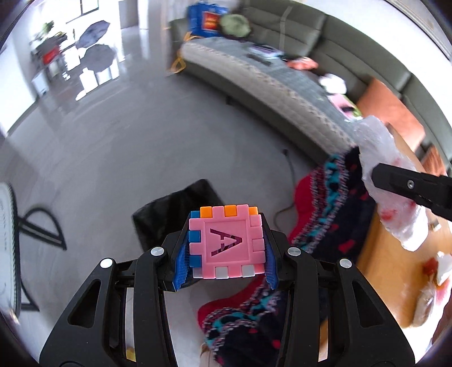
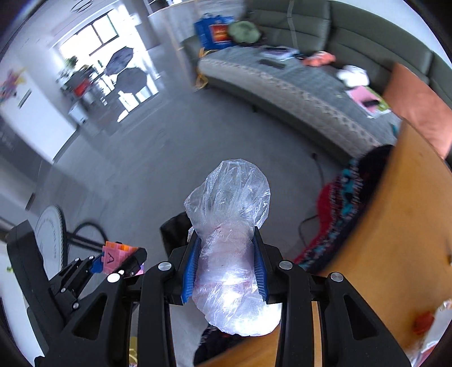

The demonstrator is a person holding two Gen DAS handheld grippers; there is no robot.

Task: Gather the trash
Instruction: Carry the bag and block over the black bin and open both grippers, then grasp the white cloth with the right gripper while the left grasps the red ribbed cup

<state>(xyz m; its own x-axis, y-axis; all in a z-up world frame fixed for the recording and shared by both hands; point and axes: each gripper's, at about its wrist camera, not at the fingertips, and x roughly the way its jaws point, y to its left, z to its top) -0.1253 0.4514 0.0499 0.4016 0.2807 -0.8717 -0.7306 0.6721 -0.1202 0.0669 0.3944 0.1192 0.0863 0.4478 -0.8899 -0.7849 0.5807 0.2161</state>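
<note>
1. Our left tongs (image 1: 227, 247) squeeze a pink letter block (image 1: 227, 245) marked "A".
2. Our right tongs (image 2: 226, 268) squeeze a crumpled clear plastic bag (image 2: 230, 237); its long side runs straight out past the tips.
3. A black bin (image 1: 175, 214) sits on the floor just ahead of and below both tongs, a bit nearer the left ones.
4. We think both things drop there next.

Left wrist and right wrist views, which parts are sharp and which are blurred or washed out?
Left wrist: cube sharp, sofa smeared, window blown out. Right wrist: bag sharp with glare low down, table edge and floor blurred.
</note>
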